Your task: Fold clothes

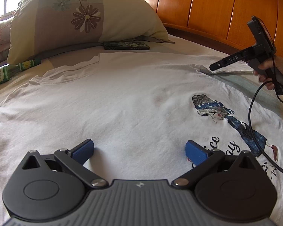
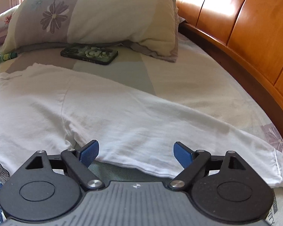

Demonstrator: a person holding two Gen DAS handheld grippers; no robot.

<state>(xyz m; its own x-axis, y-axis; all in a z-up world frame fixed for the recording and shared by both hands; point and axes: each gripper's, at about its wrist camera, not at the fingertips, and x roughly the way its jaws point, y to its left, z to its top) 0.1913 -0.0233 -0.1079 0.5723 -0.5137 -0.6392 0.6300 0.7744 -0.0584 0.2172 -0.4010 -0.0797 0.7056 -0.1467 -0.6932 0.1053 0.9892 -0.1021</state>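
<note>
Lay spread flat across the bed (image 2: 207,86), white T-shirt (image 1: 107,101), print up, sleeve (image 2: 160,128) toward the headboard (image 2: 245,37), with left gripper (image 1: 139,150) and right gripper (image 2: 135,153) fingers spread wide, holding nothing, seemingly poised over cloth.

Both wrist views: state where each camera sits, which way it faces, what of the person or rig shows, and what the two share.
Left wrist: sits behind the open left gripper, low over the white T-shirt, facing the pillow and headboard; the right gripper and a hand show.
Right wrist: sits behind the open right gripper, facing along the shirt's sleeve; no hand shows.
Shared: shirt, pillow, headboard, phone, green bottle.
</note>
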